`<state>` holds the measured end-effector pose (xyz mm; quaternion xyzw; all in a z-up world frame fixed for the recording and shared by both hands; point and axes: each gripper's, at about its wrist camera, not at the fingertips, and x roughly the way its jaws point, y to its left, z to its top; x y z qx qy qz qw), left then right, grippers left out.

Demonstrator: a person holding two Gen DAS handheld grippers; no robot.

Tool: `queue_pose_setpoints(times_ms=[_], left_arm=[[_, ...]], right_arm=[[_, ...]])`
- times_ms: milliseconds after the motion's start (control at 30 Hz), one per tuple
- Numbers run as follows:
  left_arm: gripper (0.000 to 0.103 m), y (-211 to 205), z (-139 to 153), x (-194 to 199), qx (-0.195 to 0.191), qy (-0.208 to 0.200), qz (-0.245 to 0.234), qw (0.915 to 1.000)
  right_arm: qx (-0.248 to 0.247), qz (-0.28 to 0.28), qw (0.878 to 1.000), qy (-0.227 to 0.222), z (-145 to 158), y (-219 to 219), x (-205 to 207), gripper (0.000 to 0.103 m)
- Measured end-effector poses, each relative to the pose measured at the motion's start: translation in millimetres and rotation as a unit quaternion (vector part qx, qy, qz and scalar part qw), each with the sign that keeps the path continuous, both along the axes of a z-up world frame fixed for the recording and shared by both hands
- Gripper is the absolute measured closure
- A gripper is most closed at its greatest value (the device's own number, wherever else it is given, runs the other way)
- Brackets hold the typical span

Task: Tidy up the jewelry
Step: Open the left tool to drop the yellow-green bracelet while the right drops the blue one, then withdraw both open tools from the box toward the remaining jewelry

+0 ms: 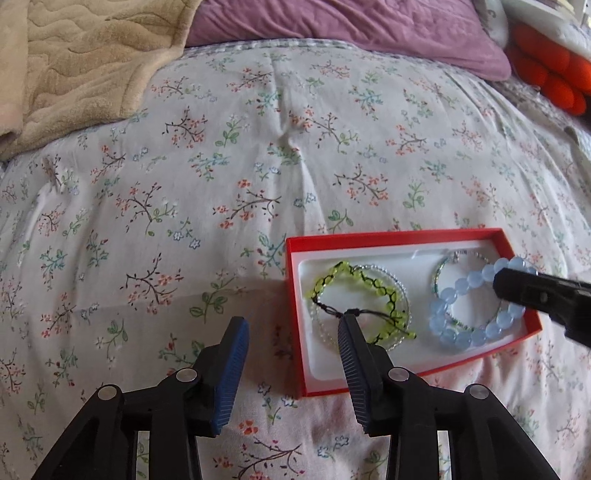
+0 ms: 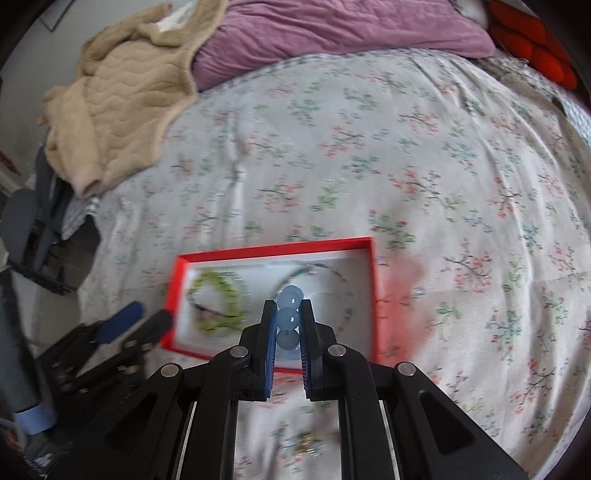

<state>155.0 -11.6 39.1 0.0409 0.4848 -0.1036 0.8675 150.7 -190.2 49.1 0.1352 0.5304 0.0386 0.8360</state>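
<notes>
A red box point(image 1: 402, 236) with a white lining lies on the floral bedspread; it also shows in the right wrist view point(image 2: 273, 248). In it lie a green beaded bracelet point(image 1: 369, 284) over a clear bead bracelet point(image 1: 400, 288), and a thin teal bead bracelet point(image 1: 437, 275). My right gripper point(image 2: 287, 314) is shut on a pale blue bead bracelet point(image 1: 461, 332), holding it over the box's right half. My left gripper point(image 1: 293, 325) is open and empty at the box's left wall, its right finger over the green bracelet's cord.
A beige blanket point(image 1: 85, 59) and a purple pillow point(image 1: 351, 26) lie at the back of the bed. Orange cushions point(image 1: 550, 70) are at the far right. A small bead item point(image 2: 308, 445) lies on the bedspread under my right gripper.
</notes>
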Motion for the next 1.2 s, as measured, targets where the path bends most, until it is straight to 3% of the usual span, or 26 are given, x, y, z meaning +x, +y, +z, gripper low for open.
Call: queue_pose_setpoints(times_ms=[367,433,500,567,767,1000,1200], left_arm=[[0.038,6,6,-4,-0.004,-0.005,0.001,1.0],[0.032,7,9,-6,-0.006,-0.006,0.0,1.0],[0.028,9,10,-9,-0.008,-0.008,0.0,0.9999],[0.022,10,12,-11,-0.009,-0.006,0.0,0.9999],[0.01,16,15,-21,-0.011,0.002,0.006,0.9999],[0.006,22,16,-37,-0.006,0.017,0.01,0.9998],[0.005,23,15,-50,-0.006,0.027,0.004,0.9996]], right_arm=[[-0.013,-0.014,1.0,0.004,0,-17,-3,0.089],[-0.016,-0.008,1.0,0.003,3,-16,-6,0.082],[-0.019,-0.004,1.0,0.003,6,-15,-9,0.06],[-0.027,-0.002,1.0,0.001,10,-14,-14,0.051],[-0.057,0.013,0.998,0.001,19,-10,-31,0.041],[-0.087,0.028,0.996,0.001,28,-4,-53,0.018],[-0.112,0.031,0.993,-0.003,33,-1,-72,0.01]])
